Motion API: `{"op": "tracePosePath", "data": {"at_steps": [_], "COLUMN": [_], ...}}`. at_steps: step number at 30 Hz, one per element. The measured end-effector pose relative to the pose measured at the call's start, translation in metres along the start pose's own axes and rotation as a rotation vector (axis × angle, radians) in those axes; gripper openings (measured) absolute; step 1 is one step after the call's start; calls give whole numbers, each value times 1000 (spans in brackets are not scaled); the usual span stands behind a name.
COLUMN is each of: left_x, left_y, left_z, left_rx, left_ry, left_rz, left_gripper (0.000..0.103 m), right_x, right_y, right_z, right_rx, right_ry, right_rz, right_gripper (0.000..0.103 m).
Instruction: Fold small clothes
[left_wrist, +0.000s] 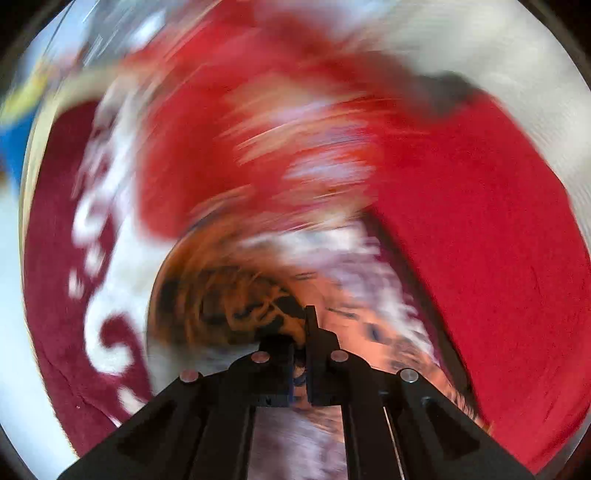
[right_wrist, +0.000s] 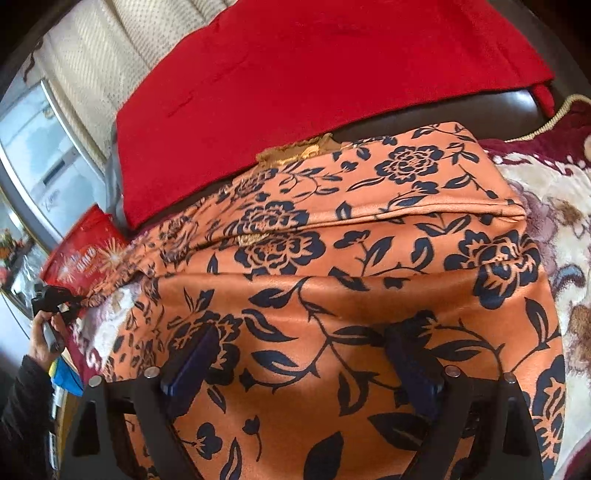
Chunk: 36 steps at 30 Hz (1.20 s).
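The right tongs (right_wrist: 299, 354) stand spread wide over the orange garment (right_wrist: 332, 288), one finger on each side of its near part, resting on or just above the cloth but not pinching it. The left tongs (left_wrist: 301, 354) are pressed together; their own view is too smeared to show whether they caught cloth, while in the right view they sit at the garment's far left corner, seemingly nipping its edge, with a hand (right_wrist: 46, 341) behind them. Largest in the scene is the blanket (right_wrist: 546, 221), maroon and cream with a flower pattern, which carries the clothes. On it, towards the back edge, lies a flat red cloth (right_wrist: 295, 74); a dark strip of surface shows between it and the garment. The orange garment with dark blue flowers lies in the middle of the blanket, already doubled over once, with a crease running across it and a small gold trim (right_wrist: 295, 151) at its far edge. It looks thin, light, limp and a little slick, so it would likely sag and slip if lifted from the middle; corners or the stitched hem are the better places to take hold, one per tongs. A red packet (right_wrist: 85, 254) sits past the left edge.
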<state>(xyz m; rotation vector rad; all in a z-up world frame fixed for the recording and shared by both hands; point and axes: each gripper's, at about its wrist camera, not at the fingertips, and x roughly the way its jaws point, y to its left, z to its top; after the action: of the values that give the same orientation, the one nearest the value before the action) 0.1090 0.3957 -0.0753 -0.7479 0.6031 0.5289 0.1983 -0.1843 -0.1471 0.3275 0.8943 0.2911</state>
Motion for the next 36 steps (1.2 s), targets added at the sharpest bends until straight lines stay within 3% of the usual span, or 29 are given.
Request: {"op": "tracePosePath", "data": {"at_steps": [3, 7, 9, 11, 13, 14, 15, 17, 18, 22, 24, 26, 30, 33, 35, 36], "left_x": [-50, -108, -124, -127, -113, -99, -85, -56, -52, -54, -48, -40, -8, 8, 14, 14], "left_y": [-103, -235, -298, -339, -373, -384, -388, -381, -372, -319, -291, -264, -221, -200, -188, -184], "left_z": [-24, -80, -131, -177, -233, -261, -282, -317, -323, -280, -242, -209, -170, -160, -156, -154], "left_rx": [250, 507, 632, 723, 825, 892, 937, 1024, 1045, 1007, 921, 820, 654, 590, 561, 556], "left_ry": [-104, -145, -116, -85, 24, 100, 170, 350, 383, 263, 217, 172, 188, 221, 239, 242], "left_rz": [-112, -308, -406, -454, -490, -489, -478, -425, -407, -362, -331, -266, -169, -154, -153, -153], "left_gripper": [4, 4, 4, 6, 10, 28, 51, 58, 58, 61, 72, 76, 76, 76, 76, 76], "right_x": [-6, -25, -40, -55, -65, -71, -75, -79, -81, -80, -68, -49, 5, 50, 72, 78], "right_y": [-9, -27, -42, -58, -72, -81, -86, -101, -107, -108, -102, -100, -98, -91, -82, -73], "right_z": [2, 9, 12, 15, 19, 21, 22, 26, 29, 48, 68, 85, 121, 133, 134, 137], "right_rx": [35, 93, 138, 185, 225, 246, 258, 302, 318, 301, 290, 311, 398, 398, 350, 293], "right_ry": [-20, -72, -108, -148, -170, -184, -191, -185, -181, -168, -150, -115, -11, 116, 197, 222], "right_rz": [29, 55, 68, 70, 74, 72, 69, 74, 87, 100, 154, 185, 210, 117, 33, -32], "right_gripper": [93, 93, 93, 93, 93, 93, 93, 93, 94, 95, 95, 95, 95, 93, 75, 32]}}
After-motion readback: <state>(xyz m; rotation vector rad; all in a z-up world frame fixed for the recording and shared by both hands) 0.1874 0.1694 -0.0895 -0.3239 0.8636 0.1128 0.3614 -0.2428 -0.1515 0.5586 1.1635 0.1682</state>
